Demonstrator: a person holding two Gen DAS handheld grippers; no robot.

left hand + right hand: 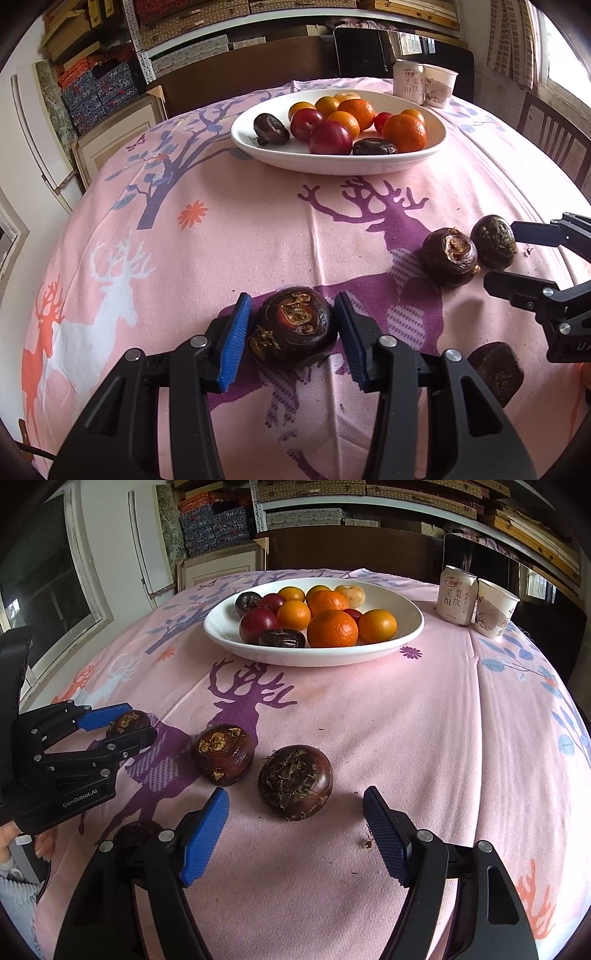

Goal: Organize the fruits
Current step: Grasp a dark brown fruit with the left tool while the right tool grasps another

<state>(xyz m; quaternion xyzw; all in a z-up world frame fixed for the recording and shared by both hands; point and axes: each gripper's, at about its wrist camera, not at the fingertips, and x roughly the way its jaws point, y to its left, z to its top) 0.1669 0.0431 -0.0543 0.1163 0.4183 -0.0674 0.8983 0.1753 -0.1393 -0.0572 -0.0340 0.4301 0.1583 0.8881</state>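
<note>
Four dark water chestnuts lie loose on the surface, well short of the white bowl [338, 164]. Your left gripper [293, 325] has its fingers spread around the nearest chestnut [293, 326], not yet pinching; centre it, then squeeze gently. Your right gripper [295, 834] gapes wide before another chestnut [294, 781].

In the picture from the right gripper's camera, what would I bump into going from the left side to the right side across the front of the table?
Left gripper → the water chestnut between its fingers → middle water chestnut → big water chestnut in front of the open right gripper → bare pink tablecloth.
</note>
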